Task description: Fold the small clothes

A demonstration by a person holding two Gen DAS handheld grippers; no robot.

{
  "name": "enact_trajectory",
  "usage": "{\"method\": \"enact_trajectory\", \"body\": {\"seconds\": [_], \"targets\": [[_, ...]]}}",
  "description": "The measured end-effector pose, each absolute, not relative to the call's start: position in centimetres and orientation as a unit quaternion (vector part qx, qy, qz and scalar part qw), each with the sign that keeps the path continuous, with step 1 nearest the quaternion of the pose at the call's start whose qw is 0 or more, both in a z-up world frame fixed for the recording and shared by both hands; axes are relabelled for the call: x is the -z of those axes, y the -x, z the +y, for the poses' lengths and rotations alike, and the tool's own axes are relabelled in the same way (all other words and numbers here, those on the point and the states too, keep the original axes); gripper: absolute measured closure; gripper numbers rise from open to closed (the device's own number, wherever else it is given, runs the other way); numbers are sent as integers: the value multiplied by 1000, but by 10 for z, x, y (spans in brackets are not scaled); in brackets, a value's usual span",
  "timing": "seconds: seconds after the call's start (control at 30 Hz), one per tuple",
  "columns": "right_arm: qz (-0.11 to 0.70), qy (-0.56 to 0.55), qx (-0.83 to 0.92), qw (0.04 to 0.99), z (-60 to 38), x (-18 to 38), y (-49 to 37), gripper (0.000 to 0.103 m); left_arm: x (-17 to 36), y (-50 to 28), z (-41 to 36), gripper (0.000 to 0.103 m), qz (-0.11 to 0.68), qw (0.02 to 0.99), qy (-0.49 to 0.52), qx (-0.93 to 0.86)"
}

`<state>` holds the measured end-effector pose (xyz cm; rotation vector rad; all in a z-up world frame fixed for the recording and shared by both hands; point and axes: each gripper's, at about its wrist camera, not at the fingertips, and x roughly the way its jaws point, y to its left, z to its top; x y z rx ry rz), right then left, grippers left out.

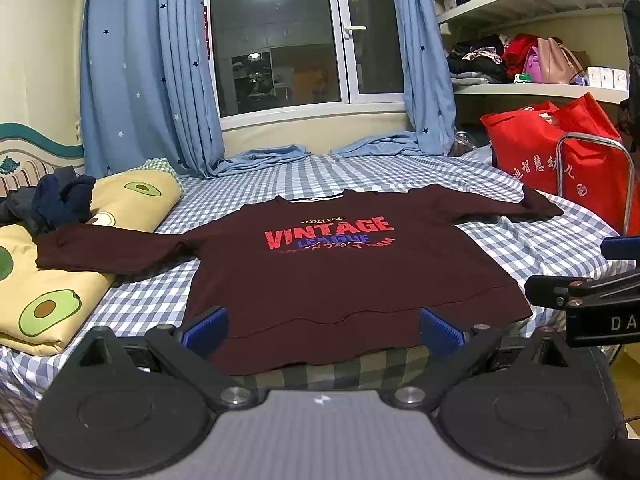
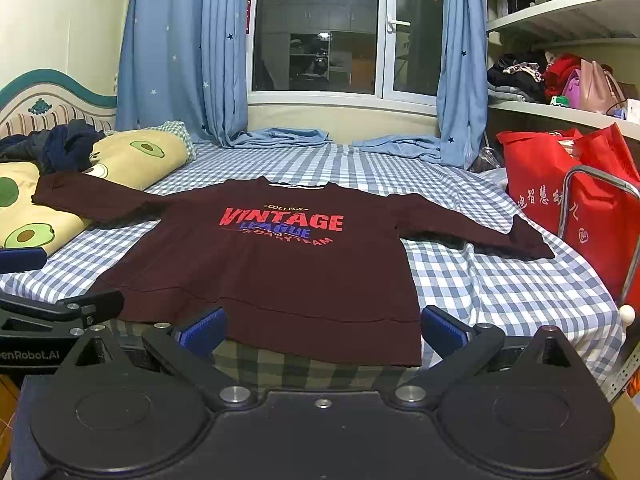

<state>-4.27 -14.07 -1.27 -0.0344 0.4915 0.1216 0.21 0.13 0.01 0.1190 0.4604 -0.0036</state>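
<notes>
Dark maroon long-sleeved shirt (image 1: 344,276) with red "VINTAGE" print lies flat, face up, on the blue-and-white checked bedsheet (image 1: 500,248), sleeves spread to both sides, hem at the near bed edge. Its left sleeve end rests on the yellow avocado-print quilt (image 1: 36,300). Left gripper (image 1: 322,330): blue-padded fingers spread wide, holding nothing, just above the hem. Right gripper (image 2: 322,330): likewise spread, empty, at the hem's right portion. Red tote bag (image 2: 560,184) stands beside the bed.
</notes>
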Motion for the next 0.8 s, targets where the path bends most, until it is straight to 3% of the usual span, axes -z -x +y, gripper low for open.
{"method": "enact_trajectory", "body": {"seconds": [0.8], "targets": [[232,20,-58,971,-137,7,47,0,1,0,5,1,226,972,-57,-9]]}}
